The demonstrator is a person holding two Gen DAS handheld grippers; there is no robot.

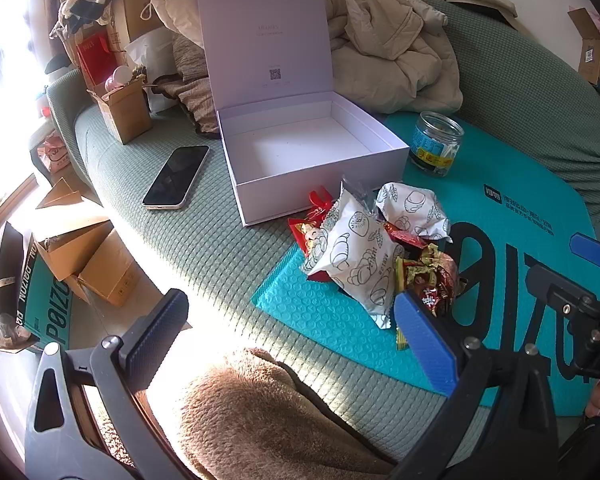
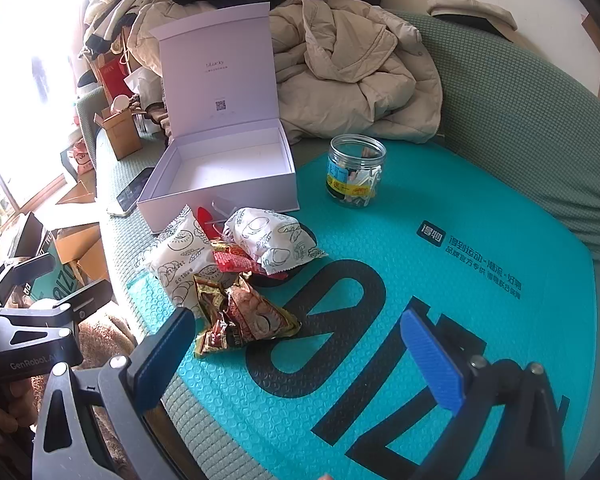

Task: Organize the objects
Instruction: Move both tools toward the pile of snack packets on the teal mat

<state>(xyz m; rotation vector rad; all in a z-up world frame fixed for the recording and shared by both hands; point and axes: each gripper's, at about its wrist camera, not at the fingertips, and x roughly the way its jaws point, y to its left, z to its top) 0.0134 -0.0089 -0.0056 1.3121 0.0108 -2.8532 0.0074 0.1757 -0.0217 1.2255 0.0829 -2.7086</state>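
Note:
An open white box [image 1: 316, 160] [image 2: 220, 172] with its lid upright stands empty on the green sofa cover. In front of it, on a teal bubble mailer [image 1: 500, 220] [image 2: 420, 264], lies a pile of snack packets [image 1: 360, 256] [image 2: 228, 260]: two white printed ones, with red and gold wrappers [image 2: 240, 320] among them. A clear jar [image 1: 436, 144] [image 2: 354, 172] without a lid stands to the right of the box. My left gripper [image 1: 292, 340] hovers open, near and left of the pile. My right gripper [image 2: 300, 360] is open above the mailer, nothing between its fingers.
A dark phone [image 1: 176, 176] [image 2: 130, 196] lies left of the box. A crumpled beige jacket [image 1: 388, 52] [image 2: 352, 76] sits behind the box and jar. Cardboard boxes [image 1: 124, 108] crowd the back left and the floor. A brown fuzzy blanket [image 1: 260, 412] lies at the near edge.

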